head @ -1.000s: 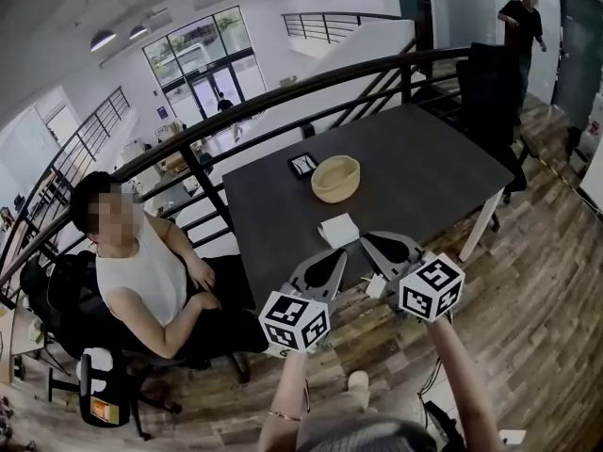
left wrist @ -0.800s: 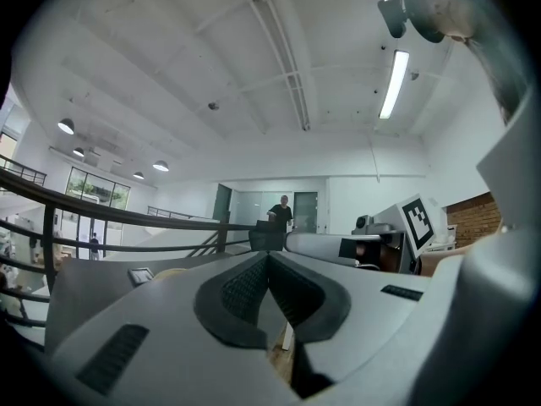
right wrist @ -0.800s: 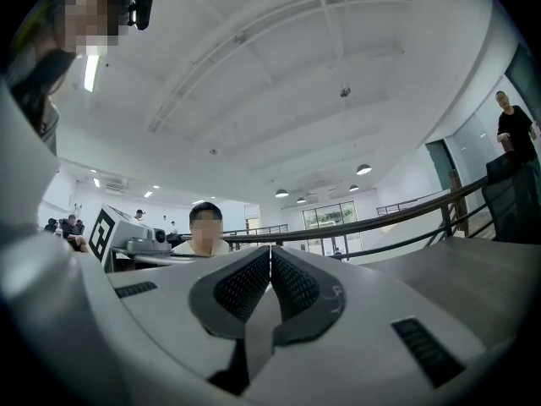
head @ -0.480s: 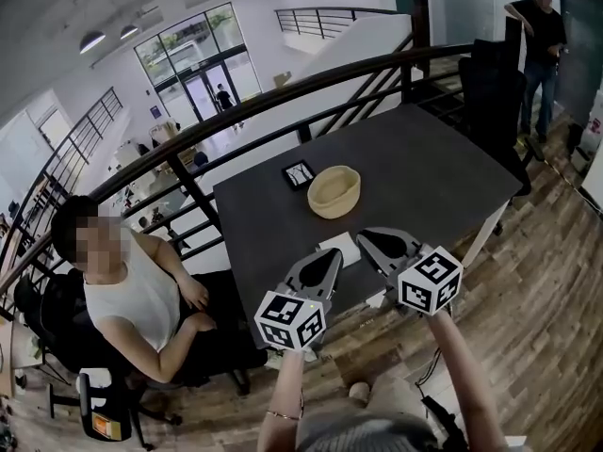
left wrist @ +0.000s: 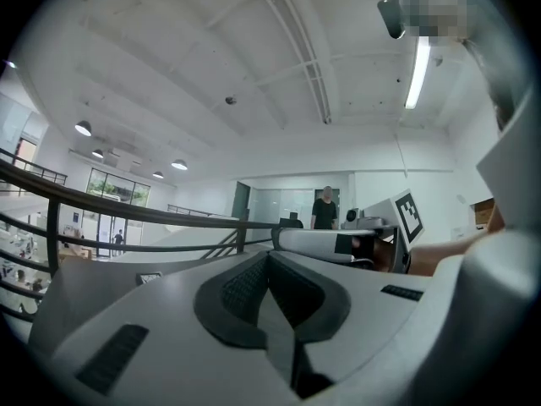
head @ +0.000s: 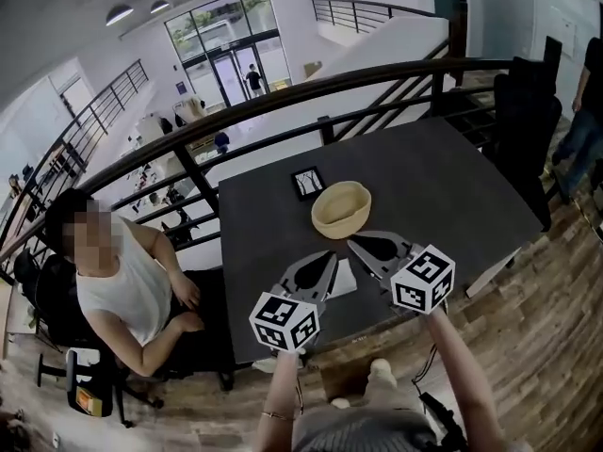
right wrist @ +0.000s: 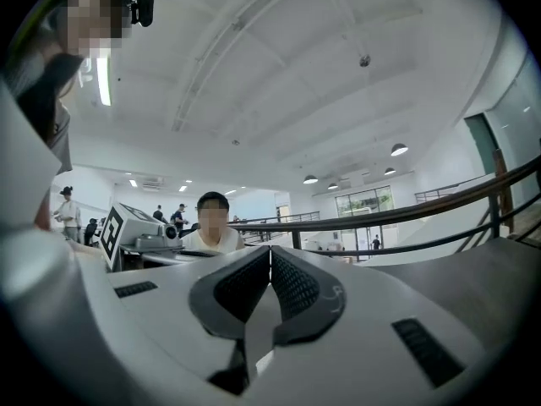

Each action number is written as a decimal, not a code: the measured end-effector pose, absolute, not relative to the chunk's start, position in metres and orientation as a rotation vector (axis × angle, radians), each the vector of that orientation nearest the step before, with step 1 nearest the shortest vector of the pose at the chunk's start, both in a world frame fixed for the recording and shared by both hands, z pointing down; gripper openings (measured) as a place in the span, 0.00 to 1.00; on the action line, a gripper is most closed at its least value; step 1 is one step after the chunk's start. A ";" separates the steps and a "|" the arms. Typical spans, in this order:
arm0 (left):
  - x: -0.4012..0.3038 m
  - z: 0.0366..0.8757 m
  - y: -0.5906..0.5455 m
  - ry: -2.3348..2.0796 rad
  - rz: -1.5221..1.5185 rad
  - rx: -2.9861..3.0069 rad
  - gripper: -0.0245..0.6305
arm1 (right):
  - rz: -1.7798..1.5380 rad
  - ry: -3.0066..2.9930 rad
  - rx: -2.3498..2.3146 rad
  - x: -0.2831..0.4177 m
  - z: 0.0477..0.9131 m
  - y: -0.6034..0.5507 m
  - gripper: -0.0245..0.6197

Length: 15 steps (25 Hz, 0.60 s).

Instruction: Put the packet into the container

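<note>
On the dark table [head: 443, 186] stands a tan bowl-shaped container [head: 341, 208], empty as far as I can see. A flat white packet [head: 345, 278] lies near the table's front edge, partly hidden by my left gripper [head: 329, 255], which hovers over it, jaws shut and empty. My right gripper [head: 351, 243] points toward the left one, just right of the packet and short of the container, also shut with nothing held. In the left gripper view the pads [left wrist: 245, 286] meet; in the right gripper view the pads [right wrist: 292, 282] are likewise pressed together.
A small black card [head: 307, 182] lies behind the container. A person [head: 118, 285] sits in a chair left of the table. A black railing [head: 283, 102] runs behind it. A dark chair [head: 528, 111] and a standing person [head: 586, 111] are at the right.
Both grippers have come forward from the table's front edge to over the table, and the left one now covers part of the packet. Their jaws stay shut.
</note>
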State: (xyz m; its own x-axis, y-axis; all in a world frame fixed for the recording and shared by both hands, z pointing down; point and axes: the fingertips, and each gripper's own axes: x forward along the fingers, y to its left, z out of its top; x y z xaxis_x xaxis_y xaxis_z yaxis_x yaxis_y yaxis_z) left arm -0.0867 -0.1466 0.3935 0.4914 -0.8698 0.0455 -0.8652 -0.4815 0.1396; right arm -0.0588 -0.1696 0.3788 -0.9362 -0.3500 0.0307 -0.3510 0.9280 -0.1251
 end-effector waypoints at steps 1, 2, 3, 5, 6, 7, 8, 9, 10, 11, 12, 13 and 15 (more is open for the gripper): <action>-0.086 0.395 -0.151 -1.532 -0.051 2.576 0.05 | 0.198 -3.073 0.511 -0.059 0.381 -0.173 0.05; -0.087 0.396 -0.155 -1.555 -0.060 2.561 0.05 | 0.196 -3.070 0.462 -0.061 0.384 -0.176 0.05; -0.089 0.397 -0.160 -1.583 -0.071 2.541 0.05 | 0.197 -3.067 0.412 -0.063 0.386 -0.181 0.05; -0.096 0.400 -0.169 -1.643 -0.082 2.499 0.05 | 0.201 -3.050 0.316 -0.070 0.393 -0.191 0.06; -0.101 0.403 -0.173 -1.670 -0.082 2.477 0.05 | 0.202 -3.034 0.270 -0.074 0.399 -0.195 0.06; -0.105 0.405 -0.176 -1.691 -0.079 2.457 0.05 | 0.206 -3.015 0.224 -0.078 0.405 -0.198 0.06; -0.109 0.408 -0.178 -1.708 -0.072 2.440 0.05 | 0.214 -2.995 0.179 -0.082 0.410 -0.200 0.06; -0.114 0.410 -0.178 -1.723 -0.062 2.426 0.05 | 0.225 -2.977 0.136 -0.087 0.416 -0.202 0.06; -0.119 0.412 -0.179 -1.737 -0.050 2.411 0.05 | 0.236 -2.960 0.098 -0.092 0.422 -0.205 0.06; -0.124 0.416 -0.180 -1.749 -0.039 2.393 0.05 | 0.249 -2.940 0.064 -0.097 0.429 -0.208 0.06; -0.129 0.420 -0.180 -1.759 -0.031 2.372 0.05 | 0.267 -2.915 0.031 -0.102 0.437 -0.211 0.07; -0.135 0.425 -0.179 -1.768 -0.025 2.349 0.05 | 0.292 -2.884 -0.006 -0.108 0.448 -0.212 0.12; -0.145 0.435 -0.178 -1.786 -0.023 2.301 0.05 | 0.343 -2.812 -0.081 -0.116 0.470 -0.212 0.19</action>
